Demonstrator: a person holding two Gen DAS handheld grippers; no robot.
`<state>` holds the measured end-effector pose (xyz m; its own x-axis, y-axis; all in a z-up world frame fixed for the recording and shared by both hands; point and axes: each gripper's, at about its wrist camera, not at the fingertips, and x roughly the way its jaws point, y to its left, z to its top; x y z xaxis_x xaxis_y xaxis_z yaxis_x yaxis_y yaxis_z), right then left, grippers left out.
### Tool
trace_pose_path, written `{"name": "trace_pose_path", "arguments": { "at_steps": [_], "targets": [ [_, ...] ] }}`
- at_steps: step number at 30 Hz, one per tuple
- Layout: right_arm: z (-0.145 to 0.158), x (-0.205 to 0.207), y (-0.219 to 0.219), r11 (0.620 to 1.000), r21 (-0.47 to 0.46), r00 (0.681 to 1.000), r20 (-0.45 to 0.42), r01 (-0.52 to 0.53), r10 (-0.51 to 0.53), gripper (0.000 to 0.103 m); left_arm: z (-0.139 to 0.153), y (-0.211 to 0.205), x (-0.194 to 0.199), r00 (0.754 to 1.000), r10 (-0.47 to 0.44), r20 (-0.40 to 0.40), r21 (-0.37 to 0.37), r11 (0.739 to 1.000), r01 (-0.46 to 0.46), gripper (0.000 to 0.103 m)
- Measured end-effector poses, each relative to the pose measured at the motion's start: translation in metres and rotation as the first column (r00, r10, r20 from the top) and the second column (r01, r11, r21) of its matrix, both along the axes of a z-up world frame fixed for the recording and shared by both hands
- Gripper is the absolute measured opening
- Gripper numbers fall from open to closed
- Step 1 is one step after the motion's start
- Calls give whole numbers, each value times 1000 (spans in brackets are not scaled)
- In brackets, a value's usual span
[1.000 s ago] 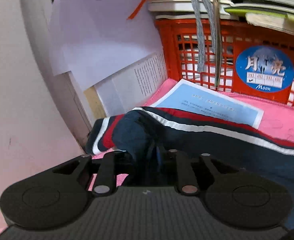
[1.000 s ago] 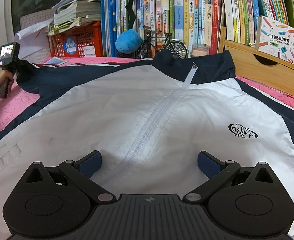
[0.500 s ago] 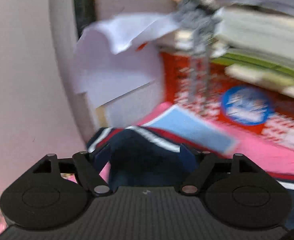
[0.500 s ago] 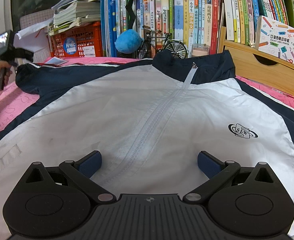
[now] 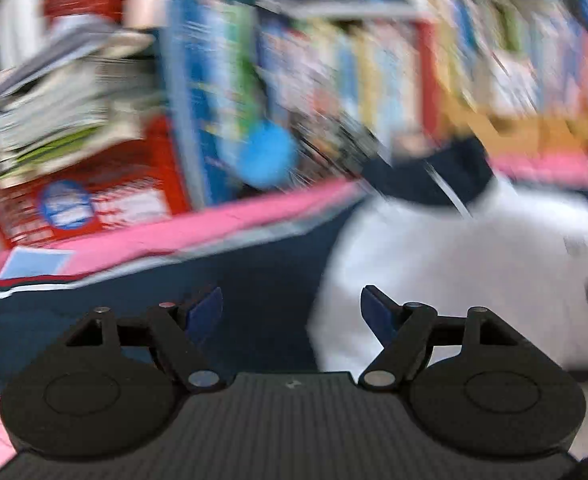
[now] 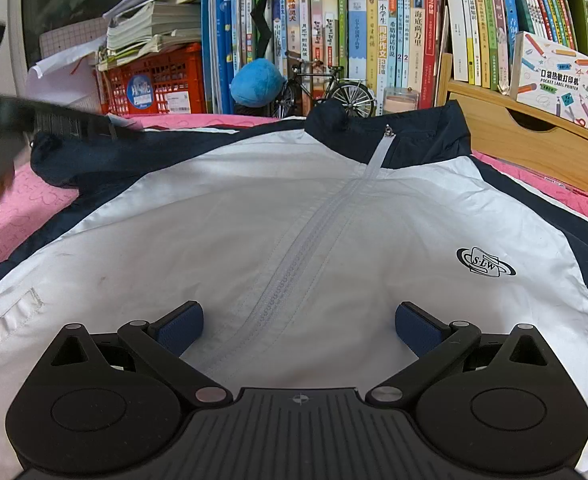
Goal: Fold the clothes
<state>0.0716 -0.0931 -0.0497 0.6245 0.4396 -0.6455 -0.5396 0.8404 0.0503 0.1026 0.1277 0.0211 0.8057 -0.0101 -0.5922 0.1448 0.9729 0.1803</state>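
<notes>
Both hand-held grippers — left (image 5: 291, 306), right (image 6: 300, 330) — are spread wide, empty; the jacket (image 6: 294, 216), thin, limp and slippery, is best pinched at a sleeve cuff or hem.

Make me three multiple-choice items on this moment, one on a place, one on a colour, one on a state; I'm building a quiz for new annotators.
1. Where does the small model bicycle stand?
A. in front of the row of books, behind the jacket's collar
B. on the jacket's front
C. inside the red crate

2. What colour is the jacket's front panel?
A. pink
B. white
C. green

3. How is the right claw?
A. shut on the zip
B. shut on a sleeve
C. open, holding nothing

Answers: 1 A, it stands before the book spines past the collar. 2 B, white between navy sides. 3 C, its blue pads are wide apart above the cloth.
</notes>
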Motion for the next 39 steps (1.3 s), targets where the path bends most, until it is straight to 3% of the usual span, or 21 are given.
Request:
{"name": "trace_pose_path", "arguments": {
  "at_steps": [5,8,9,10,11,14,16,17,19,23,25,27,30,33,35,37,39],
  "targets": [
    [2,-1,-13,999,-28,1000,8,21,-21,103,-27,1,-2,999,32,-10,46,998,-31,83],
    [4,4,-49,989,-71,991,32,130,-128,103,-30,24,1,993,113,16,118,986,-114,87],
    [1,7,-66,977,-101,982,54,185,-180,103,-31,34,3,989,145,17,131,981,-146,97],
    [-1,10,-86,964,-114,970,66,239,-233,103,-31,42,4,985,172,15,127,977,-172,98],
    [-5,15,-110,942,-111,948,58,317,-313,103,-31,51,6,980,199,12,122,972,-199,98],
    [-2,25,-174,814,-107,819,13,571,-573,102,-25,66,4,961,275,18,124,953,-275,95],
    [7,17,-193,786,-67,789,15,614,-615,100,-16,64,-5,954,297,32,107,948,-298,87],
    [13,8,-194,795,-46,797,34,604,-603,100,-10,62,-12,959,281,39,80,956,-283,86],
    [23,-12,-183,851,-4,849,72,525,-523,100,4,49,-32,980,189,60,9,982,-190,86],
    [37,-51,-122,974,30,961,158,225,-227,101,21,1,-69,993,-41,107,-35,998,45,92],
    [40,-63,-85,998,15,977,203,64,-66,102,23,-22,-74,983,-138,117,-47,988,145,94],
    [41,-64,-50,999,-17,968,245,-45,48,103,16,-45,-64,981,-159,110,-13,987,161,94],
    [32,-37,-7,998,-64,970,243,1,15,103,0,-70,-36,990,-122,69,23,992,120,88],
    [15,11,-1,995,-10,991,90,102,-101,96,-15,-82,-3,999,-48,10,10,999,48,79],
    [5,38,-5,986,37,987,4,161,-161,93,-19,-80,15,1000,-18,-13,-24,1000,18,78],
    [0,48,-11,976,81,980,-14,201,-201,91,-23,-80,33,999,1,-40,-48,999,-3,78],
    [-4,51,-10,973,68,975,-7,220,-220,87,-26,-81,48,998,1,-65,-52,999,-4,80]
  ]
}}
